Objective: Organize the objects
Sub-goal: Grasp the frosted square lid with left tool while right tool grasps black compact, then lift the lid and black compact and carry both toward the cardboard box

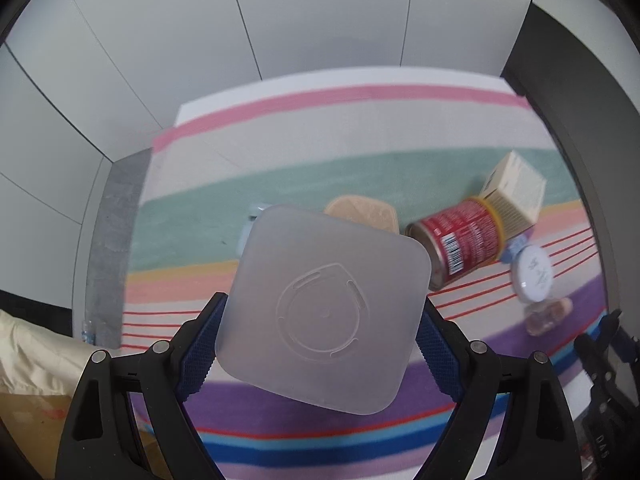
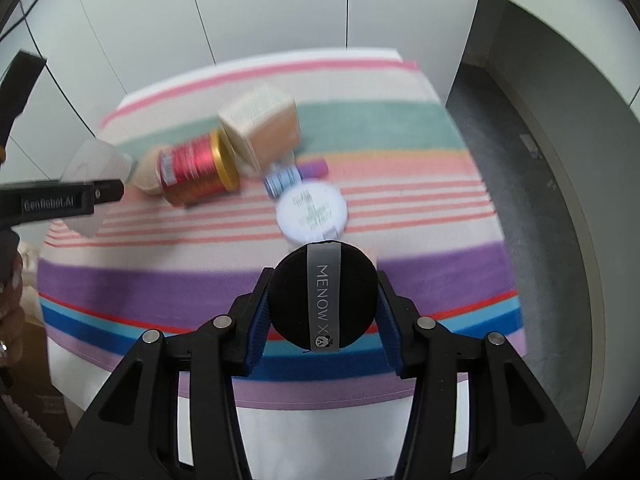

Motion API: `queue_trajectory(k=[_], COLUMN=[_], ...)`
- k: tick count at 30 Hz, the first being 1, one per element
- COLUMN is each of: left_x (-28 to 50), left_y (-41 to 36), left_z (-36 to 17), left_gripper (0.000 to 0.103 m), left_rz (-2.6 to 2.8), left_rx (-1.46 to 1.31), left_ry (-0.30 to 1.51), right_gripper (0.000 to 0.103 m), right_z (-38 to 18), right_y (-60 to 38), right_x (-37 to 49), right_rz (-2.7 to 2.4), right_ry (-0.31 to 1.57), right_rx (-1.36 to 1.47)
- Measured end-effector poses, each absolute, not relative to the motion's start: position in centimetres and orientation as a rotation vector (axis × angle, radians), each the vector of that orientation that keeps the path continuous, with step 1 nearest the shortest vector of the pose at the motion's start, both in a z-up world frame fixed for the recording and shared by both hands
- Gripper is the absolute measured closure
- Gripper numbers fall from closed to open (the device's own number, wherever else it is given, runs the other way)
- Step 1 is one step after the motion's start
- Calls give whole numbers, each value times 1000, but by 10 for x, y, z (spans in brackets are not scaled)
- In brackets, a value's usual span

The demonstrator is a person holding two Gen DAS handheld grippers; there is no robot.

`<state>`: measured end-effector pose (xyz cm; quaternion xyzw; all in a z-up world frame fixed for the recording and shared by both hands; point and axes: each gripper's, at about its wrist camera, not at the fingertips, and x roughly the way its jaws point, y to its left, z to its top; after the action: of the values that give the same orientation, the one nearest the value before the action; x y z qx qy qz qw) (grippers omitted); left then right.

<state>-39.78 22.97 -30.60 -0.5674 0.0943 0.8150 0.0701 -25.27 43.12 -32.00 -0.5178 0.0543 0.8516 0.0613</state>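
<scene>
Item: frosted square plastic lid [image 1: 326, 308] clamped in my left gripper [image 1: 320, 344]; round black cosmetic puff [image 2: 322, 304] clamped in my right gripper [image 2: 322, 312] (both above the striped tablecloth [image 2: 160, 280], white panelled wall [image 1: 280, 12] behind).

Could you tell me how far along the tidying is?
Nothing looks sorted yet. In hand: the left gripper holds a frosted square lid; the right gripper holds a black puff. Left: the red can, box and white jar lie jumbled.

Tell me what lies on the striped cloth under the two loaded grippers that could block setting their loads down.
Ahead of both: red can on its side, cream box, white-lidded jar, tan piece. The purple stripe nearer looks bare.
</scene>
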Motion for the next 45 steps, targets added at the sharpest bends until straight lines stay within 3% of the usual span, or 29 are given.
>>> queue_trajectory(k=[7,15,27,37,45], left_x=[-381,-352,-289,-253,-239], left_y=[216,206,197,190,186], left_z=[-231,-134,1,48,46], left_gripper=[14,14,14,14,14], left_rz=[2541,2644,2747,2737,2738], left_rx=[-1598,-1412,-1174,-1156,-1180], left_ry=[256,324,247,240,199], right_gripper=[54,54,54,54,54], right_z=[-245,-142,-11,41,54], right_y=[425,399,363,350,348], right_x=[-256,-250,-234,-199,-179], right_rz=[2641,2714,2790,2848,2851], right_ry=[125,-50,-104,-74,-47], right_rx=[-1445,-1278,-1112,-1031,-1008])
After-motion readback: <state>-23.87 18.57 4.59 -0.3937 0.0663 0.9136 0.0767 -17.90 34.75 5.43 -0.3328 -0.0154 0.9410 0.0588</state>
